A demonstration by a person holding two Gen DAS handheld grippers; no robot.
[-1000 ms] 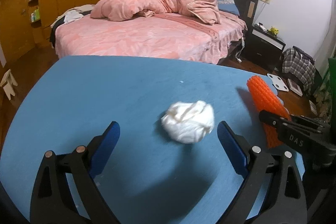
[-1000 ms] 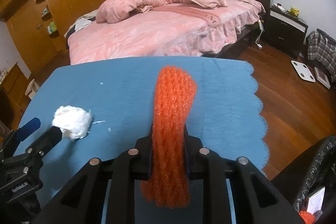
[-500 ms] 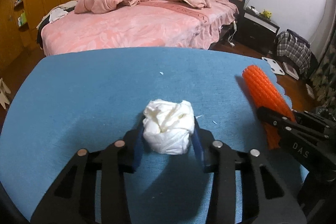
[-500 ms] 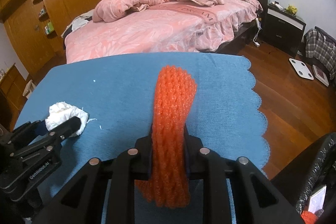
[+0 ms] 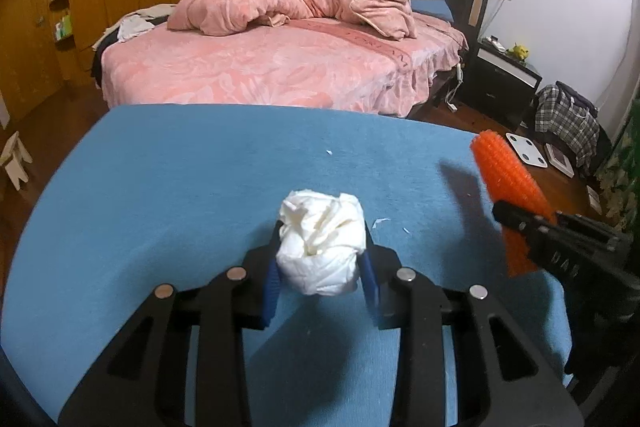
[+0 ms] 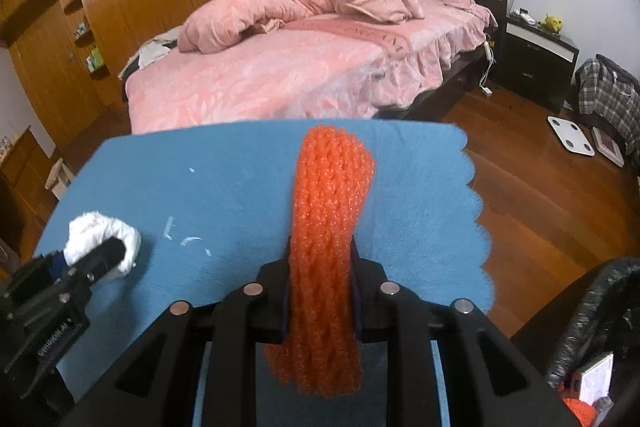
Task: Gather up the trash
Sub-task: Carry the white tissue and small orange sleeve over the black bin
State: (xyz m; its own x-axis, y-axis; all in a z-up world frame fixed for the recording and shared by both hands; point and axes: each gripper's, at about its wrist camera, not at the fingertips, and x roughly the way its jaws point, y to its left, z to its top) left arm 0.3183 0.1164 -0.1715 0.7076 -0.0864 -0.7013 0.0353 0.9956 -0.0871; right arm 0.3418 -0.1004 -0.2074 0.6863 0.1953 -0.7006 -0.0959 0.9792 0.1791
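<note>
A crumpled white tissue ball (image 5: 322,247) sits between the blue pads of my left gripper (image 5: 322,227), just above the blue tablecloth (image 5: 180,187). The jaws are closing and both pads press on its sides. In the right wrist view the same ball (image 6: 96,227) shows at the far left, in the left gripper (image 6: 100,251). My right gripper (image 6: 322,247) is shut on an orange foam net sleeve (image 6: 332,187), which stands up out of the jaws and hangs below them. From the left wrist view, that sleeve (image 5: 504,167) and the right gripper (image 5: 516,219) are at the right.
Small white paper scraps (image 5: 380,223) lie on the cloth near the ball. A black trash bag (image 6: 592,307) with trash inside stands open at the lower right, off the table's scalloped edge. Beyond the table are a pink bed (image 5: 280,67) and a wooden floor with a scale (image 6: 572,135).
My left gripper went from wide open around the tissue ball to shut on its sides, and the ball now rides slightly off the cloth. The right gripper kept still with the orange sleeve.
</note>
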